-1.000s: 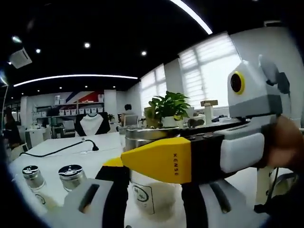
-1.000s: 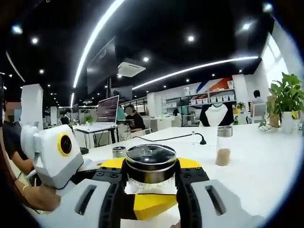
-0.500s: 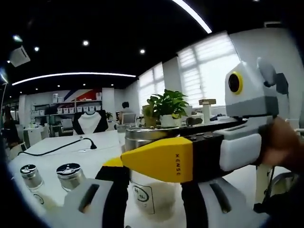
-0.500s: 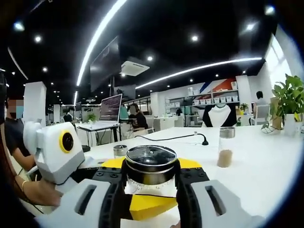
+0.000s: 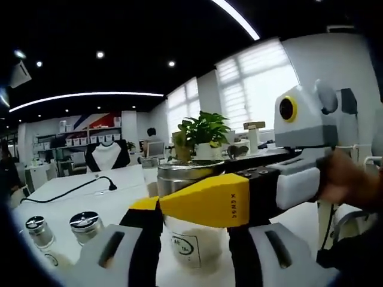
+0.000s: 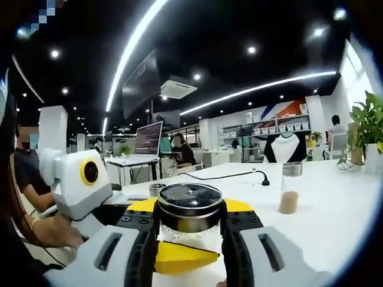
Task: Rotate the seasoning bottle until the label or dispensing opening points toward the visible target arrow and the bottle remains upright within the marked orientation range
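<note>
The right gripper (image 6: 190, 251) is clamping the bottle (image 6: 190, 212) at its neck, just under the steel cap; the left gripper (image 5: 194, 263) is bracing its body lower down, upright on the table (image 6: 335, 209). Twisting slowly about the vertical axis should prevent tipping; no arrow is discernible.

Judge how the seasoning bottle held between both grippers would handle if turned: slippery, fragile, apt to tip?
The seasoning bottle looks like clear glass, so probably stiff, breakable and somewhat slick. Its metal lid is wide and it seems only partly filled, so likely light. With the right gripper and left gripper closed on it, tipping seems unlikely.
</note>
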A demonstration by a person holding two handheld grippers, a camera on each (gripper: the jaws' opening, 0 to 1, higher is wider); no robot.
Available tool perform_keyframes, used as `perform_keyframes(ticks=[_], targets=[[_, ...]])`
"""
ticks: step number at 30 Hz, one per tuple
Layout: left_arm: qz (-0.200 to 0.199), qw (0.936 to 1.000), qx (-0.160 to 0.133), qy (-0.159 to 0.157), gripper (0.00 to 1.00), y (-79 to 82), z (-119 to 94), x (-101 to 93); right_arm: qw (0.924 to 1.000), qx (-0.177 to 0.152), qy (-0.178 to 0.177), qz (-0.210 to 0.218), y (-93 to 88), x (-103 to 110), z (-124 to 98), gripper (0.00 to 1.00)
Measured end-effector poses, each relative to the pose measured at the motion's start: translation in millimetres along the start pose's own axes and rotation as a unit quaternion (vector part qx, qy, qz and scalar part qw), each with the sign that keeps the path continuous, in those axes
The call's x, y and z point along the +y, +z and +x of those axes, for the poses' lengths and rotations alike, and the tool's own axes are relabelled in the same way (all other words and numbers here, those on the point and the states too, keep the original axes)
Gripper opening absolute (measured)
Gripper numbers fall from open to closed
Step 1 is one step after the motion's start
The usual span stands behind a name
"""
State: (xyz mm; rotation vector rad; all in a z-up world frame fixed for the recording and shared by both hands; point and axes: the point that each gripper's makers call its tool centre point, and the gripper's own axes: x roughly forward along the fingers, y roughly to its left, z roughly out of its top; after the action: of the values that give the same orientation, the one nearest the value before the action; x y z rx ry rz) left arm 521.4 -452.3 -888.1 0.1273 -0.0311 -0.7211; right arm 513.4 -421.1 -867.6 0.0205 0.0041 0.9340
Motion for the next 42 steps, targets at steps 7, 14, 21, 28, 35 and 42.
perform_keyframes(ticks=[7,14,21,28,35,42], targets=[[0.011,0.9985,0.0,-0.053,0.46,1.6,-1,-7.0,0.9999,-0.008,0.01,0.012,0.6,-2,-4,0.38],[-0.017,0.9939,-0.004,-0.109,0.47,1.6,-5,-9.0,0.9995,-0.015,0.027,0.011,5.7,1,-7,0.37],[-0.03,0.9918,-0.003,-0.124,0.48,-0.1,-3,-14.3,0.999,-0.019,0.035,0.019,6.7,3,-10,0.37],[-0.028,0.9881,0.003,-0.151,0.49,-0.2,-4,-21.7,0.9985,-0.027,0.046,0.013,14.8,8,-13,0.37],[-0.027,0.9857,-0.003,-0.167,0.51,6.4,-7,-22.5,0.9974,-0.035,0.06,0.015,20.9,12,-15,0.37],[-0.05,0.9781,-0.012,-0.202,0.5,9.7,-5,-33.2,0.9949,-0.046,0.082,0.035,25.8,19,-16,0.37]])
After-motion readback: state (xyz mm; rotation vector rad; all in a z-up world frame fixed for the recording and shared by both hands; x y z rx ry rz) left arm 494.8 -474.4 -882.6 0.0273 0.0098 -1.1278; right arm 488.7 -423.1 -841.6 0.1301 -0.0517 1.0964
